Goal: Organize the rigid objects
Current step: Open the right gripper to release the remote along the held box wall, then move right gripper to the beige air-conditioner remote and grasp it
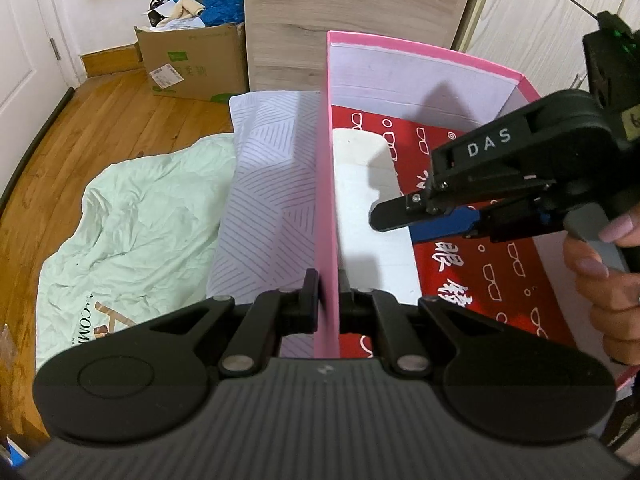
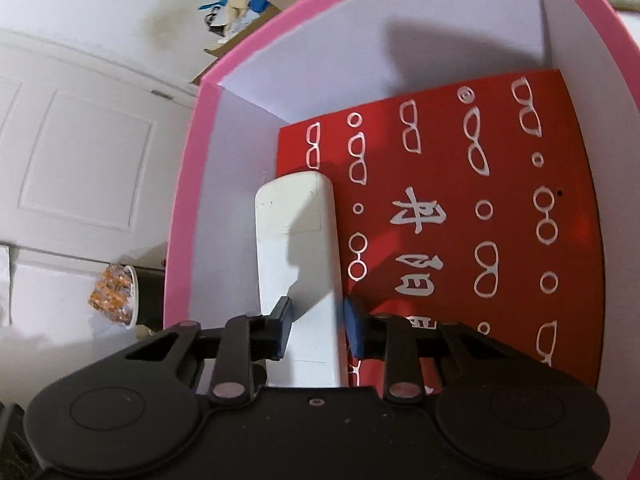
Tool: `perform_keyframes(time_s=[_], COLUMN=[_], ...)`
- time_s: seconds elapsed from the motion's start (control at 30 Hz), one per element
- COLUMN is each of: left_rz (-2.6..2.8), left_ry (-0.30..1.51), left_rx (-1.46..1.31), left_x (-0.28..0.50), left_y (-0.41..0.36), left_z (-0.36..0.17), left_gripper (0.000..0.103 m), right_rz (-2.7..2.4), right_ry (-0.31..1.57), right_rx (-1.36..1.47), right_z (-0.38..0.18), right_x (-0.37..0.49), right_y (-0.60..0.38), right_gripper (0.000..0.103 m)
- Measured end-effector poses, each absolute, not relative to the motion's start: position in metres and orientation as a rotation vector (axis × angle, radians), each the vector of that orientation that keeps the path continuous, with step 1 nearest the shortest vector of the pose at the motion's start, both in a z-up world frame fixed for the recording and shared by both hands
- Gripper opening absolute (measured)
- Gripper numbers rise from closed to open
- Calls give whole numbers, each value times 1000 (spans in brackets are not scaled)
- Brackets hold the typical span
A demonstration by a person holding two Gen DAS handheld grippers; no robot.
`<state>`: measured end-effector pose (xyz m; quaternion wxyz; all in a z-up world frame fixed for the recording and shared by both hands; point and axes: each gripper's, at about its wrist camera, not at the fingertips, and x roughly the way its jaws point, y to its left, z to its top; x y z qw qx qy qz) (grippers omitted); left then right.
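Observation:
A pink box (image 1: 420, 50) with white inner walls holds a red case printed with white glasses (image 1: 492, 276) and a white remote-like object (image 1: 368, 208) lying along its left wall. My left gripper (image 1: 326, 292) is shut on the box's left wall (image 1: 325, 184). My right gripper (image 1: 404, 220) reaches into the box from the right. In the right wrist view the gripper (image 2: 318, 326) has its blue-padded fingers on either side of the white object (image 2: 298, 240), with small gaps, beside the red case (image 2: 460, 220) inside the pink box (image 2: 188, 184).
The box rests on a bed with a striped white pillow (image 1: 268, 184) and a pale green cover (image 1: 132, 216). A cardboard box of clutter (image 1: 192, 60) stands on the wooden floor. A wooden cabinet (image 1: 352, 8) stands behind. A white door (image 2: 80, 160) is on the left.

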<state>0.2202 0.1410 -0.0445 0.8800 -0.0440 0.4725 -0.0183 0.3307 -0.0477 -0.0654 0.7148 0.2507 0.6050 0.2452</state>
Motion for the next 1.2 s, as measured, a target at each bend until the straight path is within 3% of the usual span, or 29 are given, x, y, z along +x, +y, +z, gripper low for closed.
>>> perform_keyframes(time_s=[0.2,0.6,1.1,1.2], left_rz=[-34,-20,9,20], left_ry=[986,994,1013,1013], left_rx=[-96,-96,-127,-120], left_x=[220,221,225,224], left_y=[142,142,143,141], left_z=[-45,-44,-43,-43], left_gripper=[6,5,5,5], right_rz=[589,698,460,470], right_ry=[1323,1072,1142,1156], right_rx=[497,251,227,162], right_z=[-50,44,-24,-34], right_x=[338,257,224,222], right_y=[-50,-129,-248,-241], right_gripper=[34,38,44,52])
